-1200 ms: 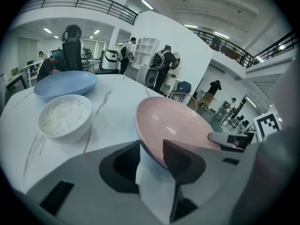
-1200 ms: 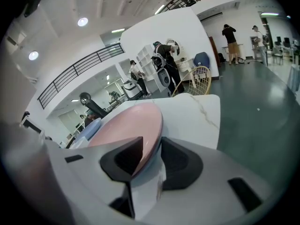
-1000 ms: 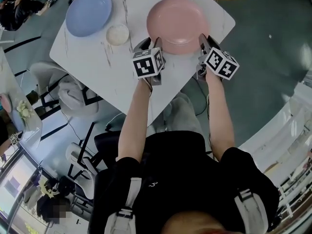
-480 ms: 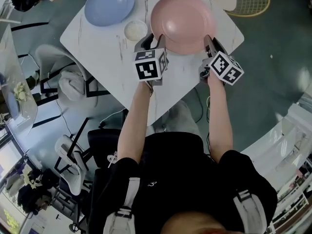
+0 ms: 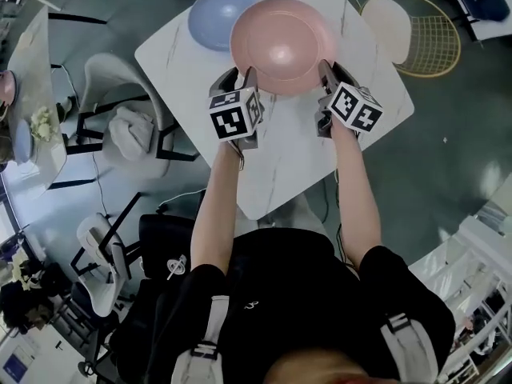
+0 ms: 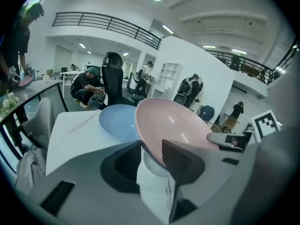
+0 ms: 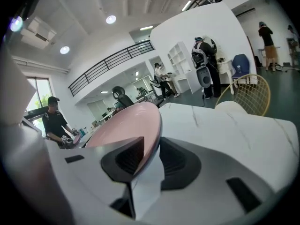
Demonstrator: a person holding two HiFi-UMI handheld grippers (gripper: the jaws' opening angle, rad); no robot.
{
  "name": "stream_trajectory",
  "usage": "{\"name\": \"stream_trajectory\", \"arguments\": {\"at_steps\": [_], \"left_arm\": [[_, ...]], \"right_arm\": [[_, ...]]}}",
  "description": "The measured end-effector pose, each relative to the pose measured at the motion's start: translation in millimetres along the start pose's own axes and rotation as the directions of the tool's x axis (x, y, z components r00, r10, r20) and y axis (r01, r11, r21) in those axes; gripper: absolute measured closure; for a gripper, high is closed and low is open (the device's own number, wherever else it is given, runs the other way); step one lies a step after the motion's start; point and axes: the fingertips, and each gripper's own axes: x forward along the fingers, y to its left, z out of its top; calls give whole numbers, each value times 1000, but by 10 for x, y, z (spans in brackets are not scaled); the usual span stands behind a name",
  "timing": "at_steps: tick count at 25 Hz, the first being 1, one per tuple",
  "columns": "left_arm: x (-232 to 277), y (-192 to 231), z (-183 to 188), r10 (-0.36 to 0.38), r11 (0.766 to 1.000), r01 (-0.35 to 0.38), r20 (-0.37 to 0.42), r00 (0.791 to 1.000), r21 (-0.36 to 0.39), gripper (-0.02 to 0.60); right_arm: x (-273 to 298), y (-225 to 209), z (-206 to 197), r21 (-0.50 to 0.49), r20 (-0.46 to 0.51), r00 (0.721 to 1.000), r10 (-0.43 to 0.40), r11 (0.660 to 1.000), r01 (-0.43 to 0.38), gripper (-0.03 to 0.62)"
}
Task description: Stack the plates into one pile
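Observation:
Both grippers hold a pink plate (image 5: pixel 280 45) by its near rim, lifted off the white marble table (image 5: pixel 352 134). My left gripper (image 5: pixel 240 78) is shut on the plate's left edge and my right gripper (image 5: pixel 326 70) on its right edge. The plate's rim runs between the jaws in the left gripper view (image 6: pixel 178 125) and in the right gripper view (image 7: pixel 124 123). A blue plate (image 5: pixel 212 14) lies at the far left of the table, partly covered by the pink one. Under the pink plate a small white bowl (image 6: pixel 154 165) shows between the left jaws.
A yellow wire chair (image 5: pixel 416 30) with a pale seat stands past the table's right corner. A grey chair (image 5: pixel 120 110) with cloth on it is at the table's left side. Several people stand or sit in the hall behind the table.
The pink plate has moved left with both grippers toward the blue plate. It now overlaps the blue plate's edge and hides the small white bowl in the head view.

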Motion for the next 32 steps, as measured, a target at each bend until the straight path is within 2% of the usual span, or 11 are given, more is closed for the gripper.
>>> {"name": "stream_trajectory", "arguments": {"at_steps": [6,11,19,26,32], "left_arm": [[-13,621,199,54,998,-53,19,998,-45,426],[156,999,298,51,996,-50,19,998,-80,426],[577,1407,482,35,996,-36,-11,999,-79,419],[797,1631,496,28,995,-31,-39,999,-91,417],[936,1690,459,-46,988,43,-21,999,-146,410]], "right_arm": [[501,548,5,-61,-48,997,53,997,-55,478],[881,747,-58,-125,-106,994,25,991,-38,473],[1521,892,-61,-164,-179,984,-10,986,-20,471],[1827,915,-204,-223,-270,961,-69,975,7,461],[1873,857,-296,-224,-282,956,-85,974,21,433]]}}
